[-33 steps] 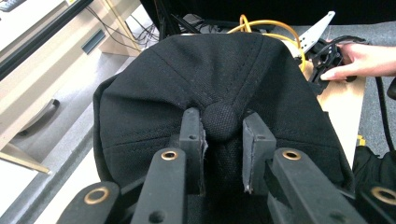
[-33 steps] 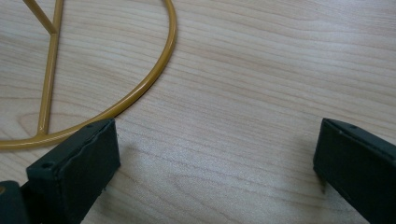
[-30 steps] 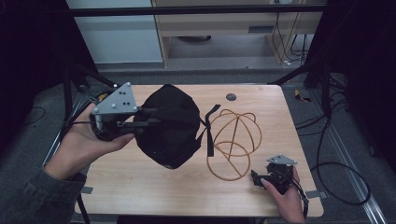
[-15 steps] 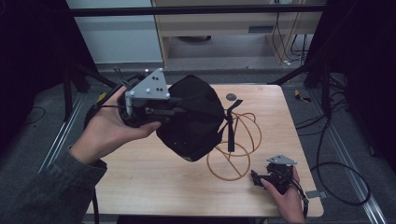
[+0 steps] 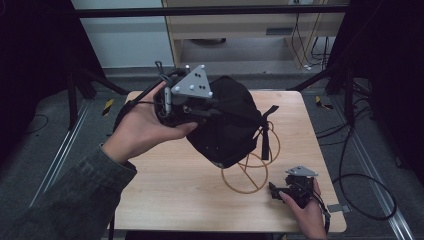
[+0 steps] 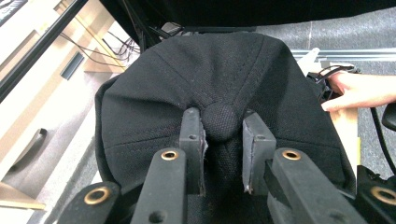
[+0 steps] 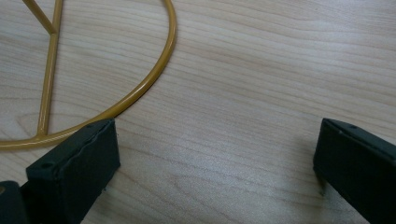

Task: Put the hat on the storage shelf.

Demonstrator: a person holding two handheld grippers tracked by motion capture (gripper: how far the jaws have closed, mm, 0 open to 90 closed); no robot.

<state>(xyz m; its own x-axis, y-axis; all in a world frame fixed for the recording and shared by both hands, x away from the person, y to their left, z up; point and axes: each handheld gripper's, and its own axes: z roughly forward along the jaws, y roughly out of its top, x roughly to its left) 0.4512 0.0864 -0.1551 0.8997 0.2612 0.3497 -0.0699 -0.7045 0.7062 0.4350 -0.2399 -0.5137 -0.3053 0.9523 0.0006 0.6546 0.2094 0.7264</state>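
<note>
A black cap (image 5: 230, 127) hangs in the air over the middle of the wooden table (image 5: 170, 185). My left gripper (image 5: 220, 111) is shut on its crown. In the left gripper view the two jaws pinch the cap (image 6: 280, 84) on either side of its top button (image 6: 220, 122), with my left gripper (image 6: 222, 127) pointing level. The cap's strap (image 5: 265, 137) dangles over a gold wire stand (image 5: 246, 176) that rests on the table. My right gripper (image 5: 278, 192) lies on the table by the stand's ring (image 7: 140, 88). There my right gripper (image 7: 215, 154) is open, with bare wood between its jaws.
A pale cabinet (image 5: 240, 30) stands behind the table. Black frame posts (image 5: 345, 75) rise at both sides. Cables (image 5: 360, 180) run over the grey floor at the right, close to the table's right edge.
My left hand has carried the cap to the right and a little upward, so that it now hangs over the wire stand. The right gripper has stayed where it was.
</note>
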